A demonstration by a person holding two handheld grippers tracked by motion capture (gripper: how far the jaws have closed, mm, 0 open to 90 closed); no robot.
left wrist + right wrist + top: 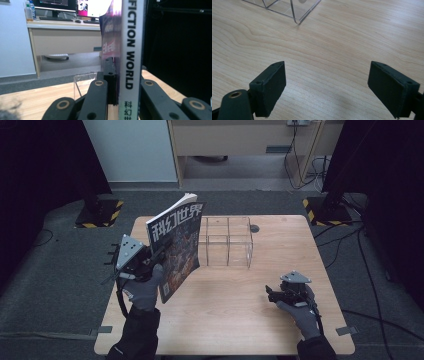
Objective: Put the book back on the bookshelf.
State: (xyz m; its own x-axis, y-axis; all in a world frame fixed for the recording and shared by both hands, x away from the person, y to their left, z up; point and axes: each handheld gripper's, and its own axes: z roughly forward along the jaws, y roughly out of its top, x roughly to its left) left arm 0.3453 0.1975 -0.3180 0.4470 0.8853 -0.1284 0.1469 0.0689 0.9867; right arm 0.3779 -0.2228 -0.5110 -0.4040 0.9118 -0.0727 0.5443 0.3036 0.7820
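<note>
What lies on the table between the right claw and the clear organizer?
Bare wood: the right claw faces empty tabletop up to the clear organizer, as the right gripper view shows.

We see the left gripper [150, 258] holding a magazine [174, 246] up off the wooden table [225, 320], and it leans a little to one side. Just beside the magazine stands a clear plastic box [226, 241] with small sections inside. The right gripper [270, 293] rests low over the table, well apart from the box, and its jaws look open, we think.
</note>
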